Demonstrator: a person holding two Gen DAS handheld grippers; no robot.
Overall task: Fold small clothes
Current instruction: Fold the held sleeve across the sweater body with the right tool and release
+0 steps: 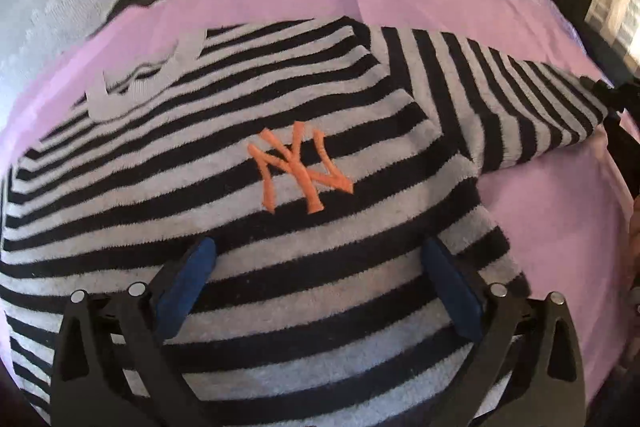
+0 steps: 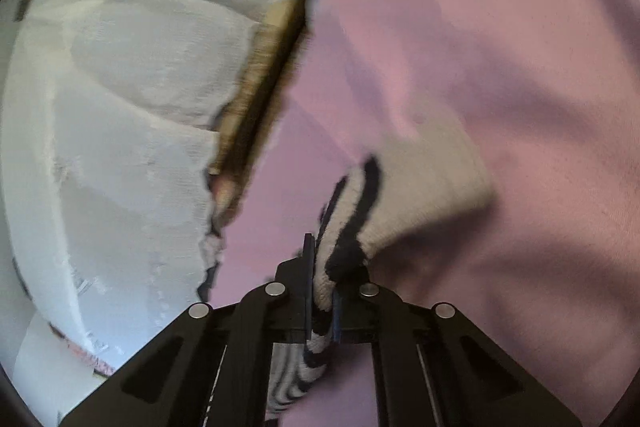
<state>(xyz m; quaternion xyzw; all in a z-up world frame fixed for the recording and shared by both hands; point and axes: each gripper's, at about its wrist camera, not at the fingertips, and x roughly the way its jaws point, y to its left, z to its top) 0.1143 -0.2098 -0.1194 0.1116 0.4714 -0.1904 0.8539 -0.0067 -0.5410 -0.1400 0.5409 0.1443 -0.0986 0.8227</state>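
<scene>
Striped top (image 1: 280, 155): a small knitted garment in black and pale grey bands, lying face up and mostly flat on a pink cloth (image 1: 540, 211) that covers the work surface. An orange embroidered monogram (image 1: 300, 167) sits at mid-chest. The pale ribbed collar (image 1: 136, 83) lies toward the upper left of the left wrist view. One sleeve (image 1: 520, 99) extends to the right across the pink cloth, its stripes running crosswise to those of the body.

Left claw (image 1: 316, 275): positioned over the lower body of the top, pointing steeply downward. Its blue pads (image 1: 188, 291) stand wide apart with nothing gripped between them; whether they touch the fabric cannot be determined.

Right claw (image 2: 322, 291): closed narrowly on a fold of the striped fabric. In the right wrist view the pinched cloth is squeezed between the two blue pads (image 2: 308, 287), with a striped portion bunching below the grip and the pale cuff (image 2: 424, 187) standing out beyond the fingertips. In the left wrist view the dark frame of this claw appears at the far end of the sleeve, at the right edge.

Surroundings: crumpled white sheeting (image 2: 120, 107) lies beyond the pink cloth, and a strip of brown material (image 2: 256, 75) shows between the two. The right wrist view is blurred.
</scene>
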